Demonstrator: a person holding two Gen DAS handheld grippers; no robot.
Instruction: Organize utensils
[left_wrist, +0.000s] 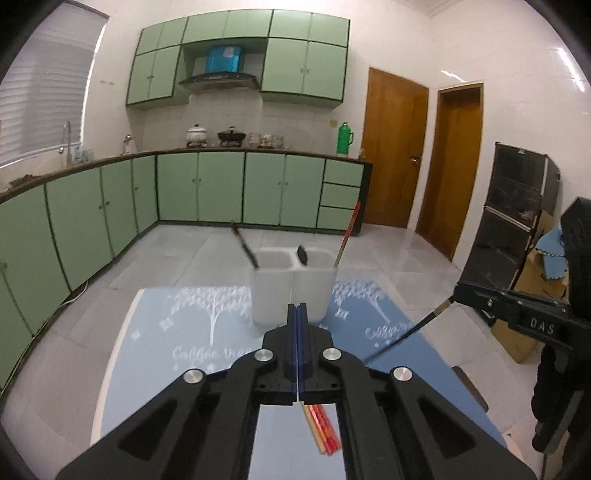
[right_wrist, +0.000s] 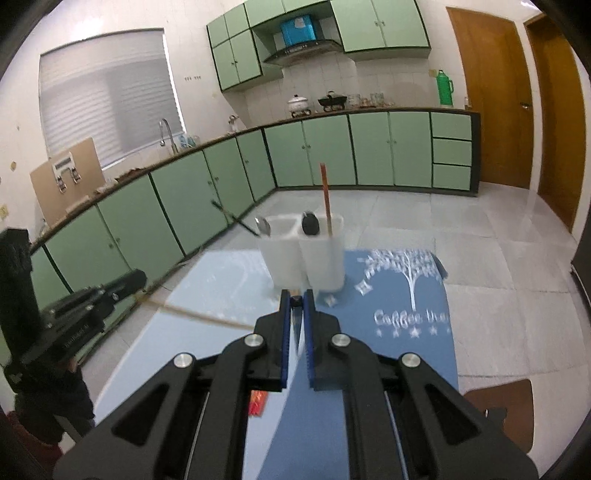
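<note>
A white two-compartment utensil holder (left_wrist: 293, 290) (right_wrist: 306, 254) stands on the blue tablecloth (left_wrist: 166, 354). It holds a black-handled utensil (left_wrist: 244, 245), a black spoon (left_wrist: 302, 255) (right_wrist: 310, 223) and a red chopstick (left_wrist: 347, 236) (right_wrist: 325, 201). My left gripper (left_wrist: 297, 310) is shut on a red and wooden chopstick (left_wrist: 321, 428) that runs back under it; in the right wrist view it shows as a blurred wooden stick (right_wrist: 199, 314). My right gripper (right_wrist: 297, 295) is shut on a thin black utensil, which in the left wrist view (left_wrist: 410, 332) slants down to the left from its fingers.
The blue cloth with white tree print covers the table (right_wrist: 406, 295). Green kitchen cabinets (left_wrist: 203, 188) line the far walls. A black shelf unit (left_wrist: 509, 221) and cardboard boxes stand at the right. Grey tiled floor surrounds the table.
</note>
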